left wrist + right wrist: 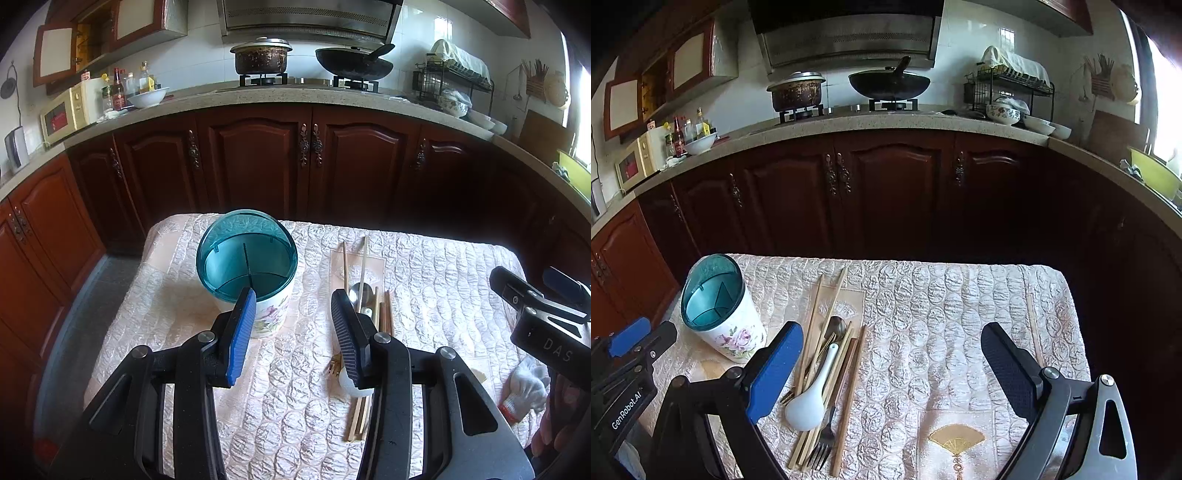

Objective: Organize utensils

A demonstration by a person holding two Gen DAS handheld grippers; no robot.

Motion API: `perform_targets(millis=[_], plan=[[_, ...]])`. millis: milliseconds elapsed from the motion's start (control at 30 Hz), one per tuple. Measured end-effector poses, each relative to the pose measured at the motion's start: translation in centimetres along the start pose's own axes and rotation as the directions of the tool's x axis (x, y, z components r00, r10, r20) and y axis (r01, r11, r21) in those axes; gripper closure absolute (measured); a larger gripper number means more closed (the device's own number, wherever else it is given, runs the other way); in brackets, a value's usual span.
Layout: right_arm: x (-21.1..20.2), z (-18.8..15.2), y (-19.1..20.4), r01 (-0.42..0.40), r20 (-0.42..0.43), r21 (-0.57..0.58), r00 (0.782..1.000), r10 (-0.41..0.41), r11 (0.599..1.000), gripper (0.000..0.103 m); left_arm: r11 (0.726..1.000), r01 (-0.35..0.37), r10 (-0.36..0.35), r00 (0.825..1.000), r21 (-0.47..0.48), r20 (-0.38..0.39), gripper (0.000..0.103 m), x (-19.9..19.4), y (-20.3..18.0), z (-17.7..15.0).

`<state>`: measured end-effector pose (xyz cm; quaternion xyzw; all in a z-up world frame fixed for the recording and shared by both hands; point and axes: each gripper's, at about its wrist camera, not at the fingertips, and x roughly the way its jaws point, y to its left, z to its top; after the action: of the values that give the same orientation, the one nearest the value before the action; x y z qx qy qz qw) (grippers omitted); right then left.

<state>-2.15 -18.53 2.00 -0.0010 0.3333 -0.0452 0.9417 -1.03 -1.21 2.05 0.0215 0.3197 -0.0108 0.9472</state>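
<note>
A white floral utensil holder [246, 275] with a teal divided insert stands upright on the quilted table; it also shows in the right wrist view [726, 325]. A pile of utensils lies to its right: several wooden chopsticks [846, 391], a white ceramic spoon [809, 402], a metal spoon [836, 326] and a fork [822, 448]. The pile shows in the left wrist view [364, 306], partly hidden by my finger. My left gripper [293, 325] is open and empty, just right of the holder. My right gripper [892, 373] is open and empty, right of the pile.
The table [960, 314] carries a cream quilted cloth with a gold fan motif [956, 437]. A white glove [526, 386] lies at its right edge. Dark wooden cabinets [258, 162] and a counter with stove, pot and wok stand behind.
</note>
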Motion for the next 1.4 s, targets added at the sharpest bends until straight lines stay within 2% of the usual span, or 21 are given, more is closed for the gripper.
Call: perform_targets(millis=[1400], plan=[[0.88, -0.7, 0.26, -0.004, -0.033, -0.016, 0.999, 0.003, 1.0, 0.007, 1.0, 0.004, -0.005, 0.999, -0.012, -0.035, 0.061, 0.62, 0.1, -0.28]])
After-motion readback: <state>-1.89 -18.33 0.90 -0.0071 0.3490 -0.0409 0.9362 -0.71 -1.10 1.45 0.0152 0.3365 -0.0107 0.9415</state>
